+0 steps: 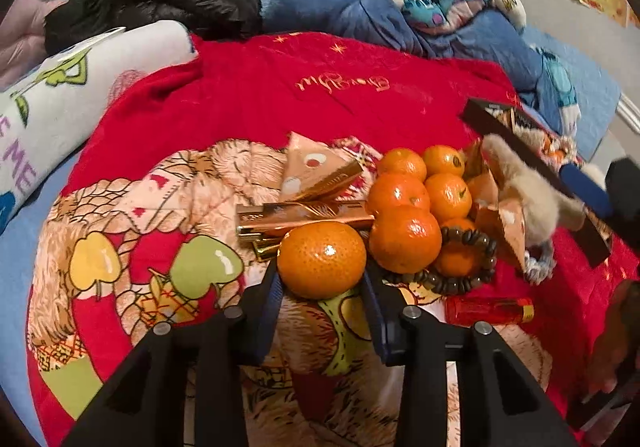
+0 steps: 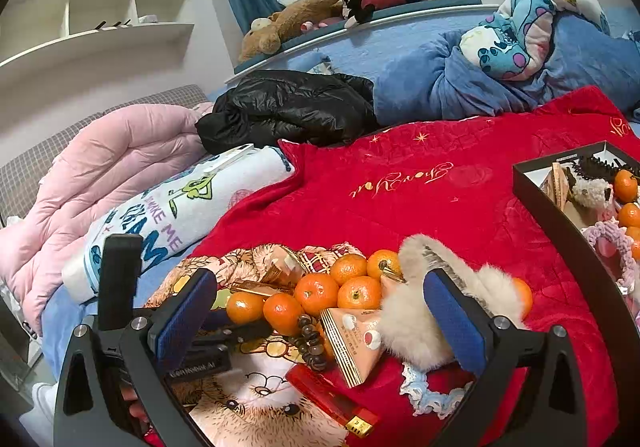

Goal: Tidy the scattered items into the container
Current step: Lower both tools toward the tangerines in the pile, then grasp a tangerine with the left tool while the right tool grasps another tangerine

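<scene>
**Left grips a mandarin, right spread wide**

Only the right wrist view shows inside the black tray [image 2: 560, 215], at three o'clock, apparently already holding mandarins. Left gripper [image 1: 322, 281] pinches a mandarin [image 1: 322, 265]; right gripper [image 2: 320, 311] gapes empty over the pile.

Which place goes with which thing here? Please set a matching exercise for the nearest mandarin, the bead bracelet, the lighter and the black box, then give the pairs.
Things:
1. nearest mandarin
2. bead bracelet
3. red lighter
4. black box

Places:
A. at the far right edge of the red blanket, already holding items
B. between the fingers of the left gripper
C. looped around a mandarin in the pile
D. flat on the blanket, nearer the camera than the beads

Pairs: 1-B, 2-C, 3-D, 4-A
</scene>
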The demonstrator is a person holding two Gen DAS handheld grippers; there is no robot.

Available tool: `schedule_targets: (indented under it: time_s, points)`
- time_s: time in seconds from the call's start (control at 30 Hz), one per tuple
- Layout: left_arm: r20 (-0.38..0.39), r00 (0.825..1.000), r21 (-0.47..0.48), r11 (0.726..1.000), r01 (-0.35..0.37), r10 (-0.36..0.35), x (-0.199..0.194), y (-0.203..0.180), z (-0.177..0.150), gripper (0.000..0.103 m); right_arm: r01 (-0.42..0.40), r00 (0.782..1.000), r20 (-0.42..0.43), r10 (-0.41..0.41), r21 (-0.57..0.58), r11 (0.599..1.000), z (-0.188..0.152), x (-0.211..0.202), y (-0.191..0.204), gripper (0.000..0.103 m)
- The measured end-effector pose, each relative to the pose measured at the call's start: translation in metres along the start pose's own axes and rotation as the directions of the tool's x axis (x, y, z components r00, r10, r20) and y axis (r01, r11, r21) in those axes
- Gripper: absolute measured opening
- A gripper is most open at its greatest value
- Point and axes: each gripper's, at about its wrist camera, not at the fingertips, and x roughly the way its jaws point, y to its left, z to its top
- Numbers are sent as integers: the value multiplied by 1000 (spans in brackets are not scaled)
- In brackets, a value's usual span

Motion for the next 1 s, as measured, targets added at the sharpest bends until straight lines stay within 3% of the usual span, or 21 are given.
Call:
schedule_targets:
  time_s: [0.2, 0.4, 0.47, 0.53, 0.67, 0.83, 1.0]
  points:
    - [59, 998, -33, 999, -18, 20, -22, 8, 0, 39, -35, 999, -4, 35, -30, 999, -1, 1, 8, 103]
    - [112, 985, -54, 991, -123, 129, -48, 19, -1, 39, -88, 996, -29, 85, -147, 985, -4, 12, 38, 103]
    - [130, 979, -74, 986, -149, 158, -55, 25, -2, 39, -110, 993, -62, 99, -212, 971, -8, 22, 53, 99]
    - [141, 971, -92, 979, -184, 196, -61, 33, -1, 39, -128, 988, -117, 101, -258, 958, -14, 38, 65, 85]
    - [134, 972, -114, 978, -177, 192, -63, 44, -4, 39, -132, 973, -221, 65, -302, 944, -24, 69, 75, 70]
    - [120, 974, -92, 979, -183, 193, -56, 40, -4, 39, -78, 967, -255, 0, -295, 952, -27, 85, 69, 66]
    - [128, 974, -69, 981, -180, 187, -54, 30, -2, 39, -36, 952, -302, -52, -279, 959, -29, 99, 61, 53]
